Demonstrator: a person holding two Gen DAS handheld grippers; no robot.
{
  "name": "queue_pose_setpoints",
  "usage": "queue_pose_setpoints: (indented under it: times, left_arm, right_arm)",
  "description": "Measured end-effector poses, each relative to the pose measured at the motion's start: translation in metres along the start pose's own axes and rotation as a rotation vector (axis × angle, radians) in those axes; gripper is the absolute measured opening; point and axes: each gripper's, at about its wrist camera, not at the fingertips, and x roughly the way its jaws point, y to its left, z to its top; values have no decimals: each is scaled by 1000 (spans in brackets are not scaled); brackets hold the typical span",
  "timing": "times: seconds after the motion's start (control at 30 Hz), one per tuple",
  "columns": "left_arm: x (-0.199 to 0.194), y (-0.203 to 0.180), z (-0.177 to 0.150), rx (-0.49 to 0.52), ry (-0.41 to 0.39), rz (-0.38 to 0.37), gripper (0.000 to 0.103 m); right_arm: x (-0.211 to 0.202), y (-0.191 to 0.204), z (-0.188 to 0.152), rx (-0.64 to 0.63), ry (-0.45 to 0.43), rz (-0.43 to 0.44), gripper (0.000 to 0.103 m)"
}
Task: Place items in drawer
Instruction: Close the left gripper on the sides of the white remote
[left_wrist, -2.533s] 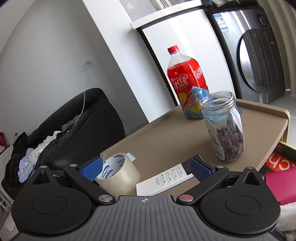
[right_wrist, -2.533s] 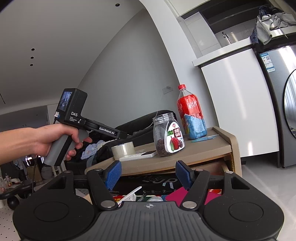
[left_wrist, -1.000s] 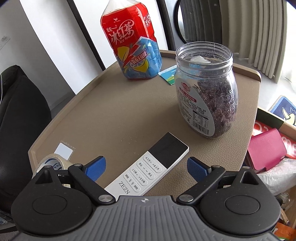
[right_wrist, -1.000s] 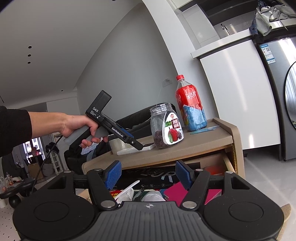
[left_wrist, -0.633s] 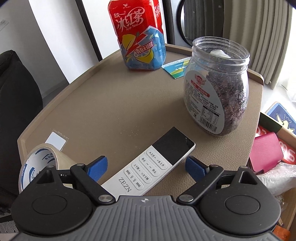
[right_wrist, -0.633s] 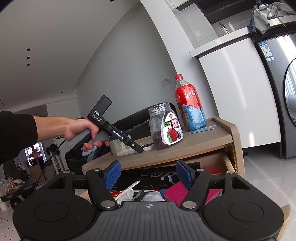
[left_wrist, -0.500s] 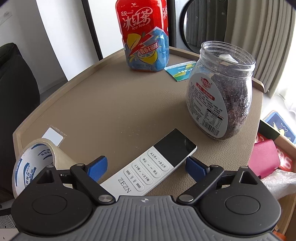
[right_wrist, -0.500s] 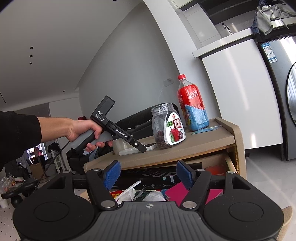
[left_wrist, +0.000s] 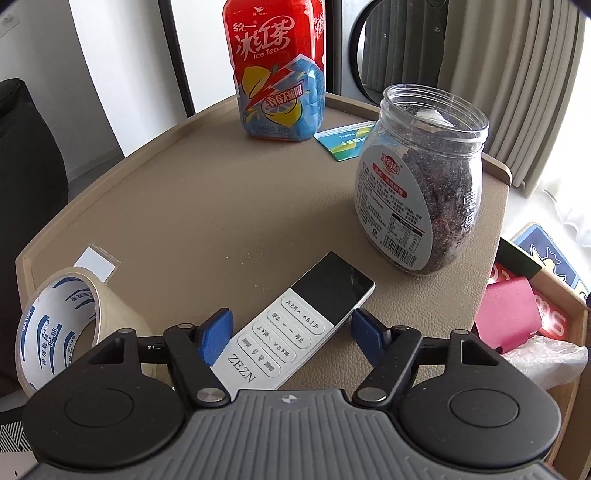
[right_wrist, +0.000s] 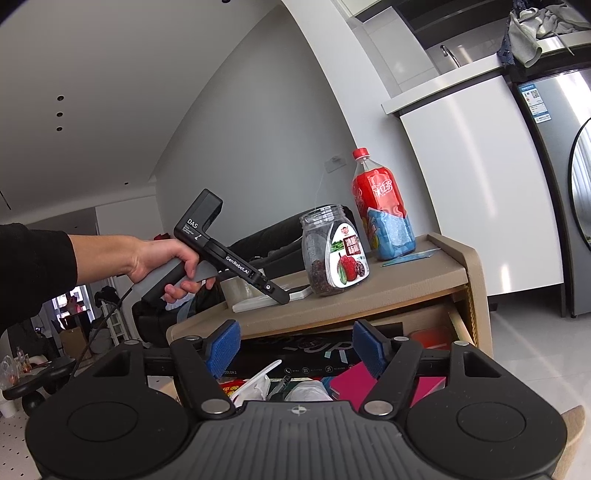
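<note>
A white remote with a black end (left_wrist: 295, 321) lies flat on the beige tabletop (left_wrist: 207, 214). My left gripper (left_wrist: 291, 334) is open around it, one blue pad on each side; the left pad sits close to its edge. In the right wrist view a hand (right_wrist: 162, 258) holds that gripper tilted down onto the remote (right_wrist: 273, 297). My right gripper (right_wrist: 295, 349) stands open and holds nothing, hovering in front of the open drawer (right_wrist: 458, 325), which holds a pink wallet (right_wrist: 424, 387), a white plastic bag and other items.
On the tabletop stand a lidless jar of dark dried fruit (left_wrist: 421, 184), a red ice tea bottle (left_wrist: 277, 70) and a roll of clear tape (left_wrist: 62, 328). A small card (left_wrist: 343, 144) lies by the bottle. A black sofa (left_wrist: 22, 147) stands behind the table.
My left gripper has tilted down and come closer over the remote, and its pads have narrowed around it. The right gripper has hardly moved.
</note>
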Motion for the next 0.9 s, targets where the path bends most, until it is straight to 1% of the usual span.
queue_pose_setpoints:
  times: [0.03,0.1,0.3,0.5,0.73,0.87,0.9]
  left_arm:
    - [-1,-1,1,2,3,1,70]
    - [-4,-3,1,13,5,-2,63]
    - [-13,-7,-4,14,12,-7,53]
    - [-19,-9,-12,11,14,-21,52]
    - [-15,-5,-13,-6,5,-8,58]
    - [-15,-8,-14,-3,-3,-6,53]
    - [-16,-9,-15,-3,-5,1,53]
  right_arm:
    - [0,0,0,0,0,0,71]
    - [1,0,0,1,2,1,71]
    - [0,3,-1,-1,8,13,71]
    - [-1,7,-2,-9,8,24,71]
    - [0,7,-2,-11,8,21,71]
    - [0,7,-2,-8,11,17,71]
    - [0,7,-2,-7,12,17,71]
